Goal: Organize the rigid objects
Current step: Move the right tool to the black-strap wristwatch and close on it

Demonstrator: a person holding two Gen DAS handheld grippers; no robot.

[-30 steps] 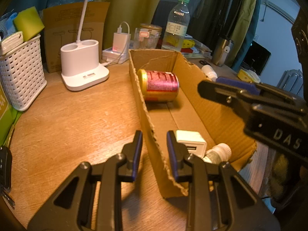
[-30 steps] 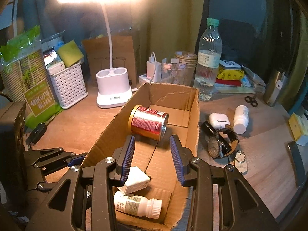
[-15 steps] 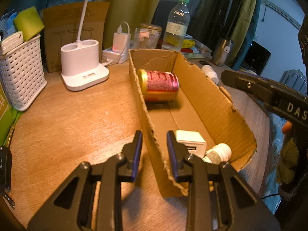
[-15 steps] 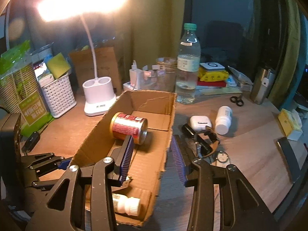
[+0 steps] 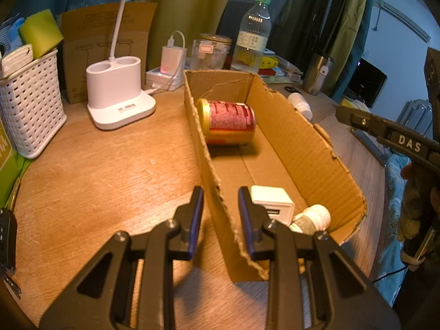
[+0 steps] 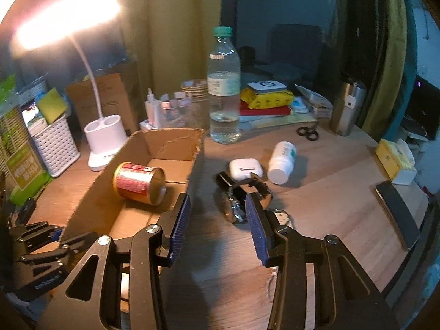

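You are looking at a wooden desk (image 6: 330, 209). Toward its back edge stand a white lamp base (image 5: 118, 96), a white woven basket (image 5: 30, 110), a water bottle (image 6: 223, 88) and a steel tumbler (image 6: 348, 110). A cardboard box (image 5: 297, 137) lies near the middle. Beside its right wall rest a white earbud case (image 6: 245, 168), a wristwatch (image 6: 236, 203) and a toppled white pill bottle (image 6: 282, 162); scissors (image 6: 308, 132) lie farther back.

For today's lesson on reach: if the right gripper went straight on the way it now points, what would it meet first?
Probably the wristwatch on the table, just ahead of the right gripper; its jaws are opening, with nothing between them.
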